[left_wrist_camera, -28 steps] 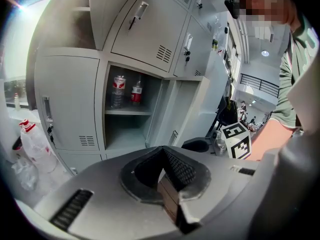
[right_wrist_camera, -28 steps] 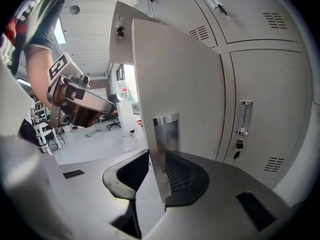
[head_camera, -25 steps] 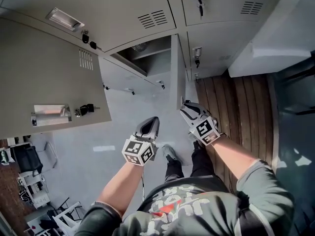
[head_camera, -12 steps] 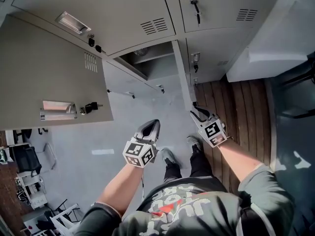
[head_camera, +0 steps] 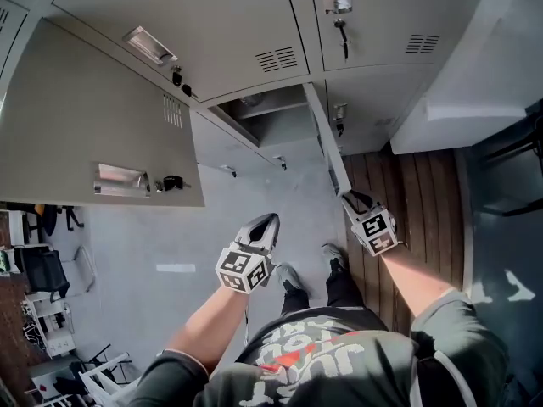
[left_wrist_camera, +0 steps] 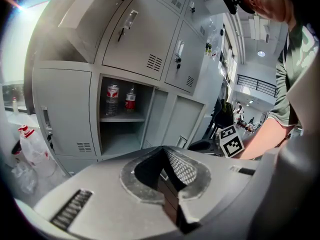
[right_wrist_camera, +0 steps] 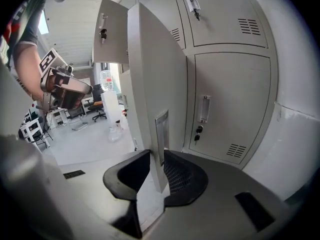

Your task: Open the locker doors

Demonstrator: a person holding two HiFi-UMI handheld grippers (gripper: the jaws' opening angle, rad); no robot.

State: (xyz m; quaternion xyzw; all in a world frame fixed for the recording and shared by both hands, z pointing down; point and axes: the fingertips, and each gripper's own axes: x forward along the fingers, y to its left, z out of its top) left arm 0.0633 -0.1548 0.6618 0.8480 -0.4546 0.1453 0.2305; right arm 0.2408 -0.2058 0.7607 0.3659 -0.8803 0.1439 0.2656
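A bank of grey lockers stands in front of me. The lower locker door (head_camera: pixel 329 142) is swung out edge-on, and my right gripper (head_camera: pixel 358 200) is shut on its free edge. In the right gripper view the door (right_wrist_camera: pixel 155 74) runs between the jaws of that gripper (right_wrist_camera: pixel 156 154), just below its recessed handle (right_wrist_camera: pixel 161 134). Behind it the open compartment (left_wrist_camera: pixel 122 119) holds two bottles (left_wrist_camera: pixel 113 98). My left gripper (head_camera: pixel 263 225) hangs in the air left of the door, shut on nothing (left_wrist_camera: pixel 165 151).
Another locker door (head_camera: pixel 93 125) stands wide open at the upper left, keys hanging in its lock. The lockers to the right (right_wrist_camera: pixel 227 109) are closed. A wooden floor strip (head_camera: pixel 416 202) and a white ledge (head_camera: pixel 475 66) lie at the right. The person's feet (head_camera: pixel 293 271) are on the grey floor below.
The right gripper has moved right and toward me with the door's edge in it, and the door has swung wider. The left gripper has hardly moved.
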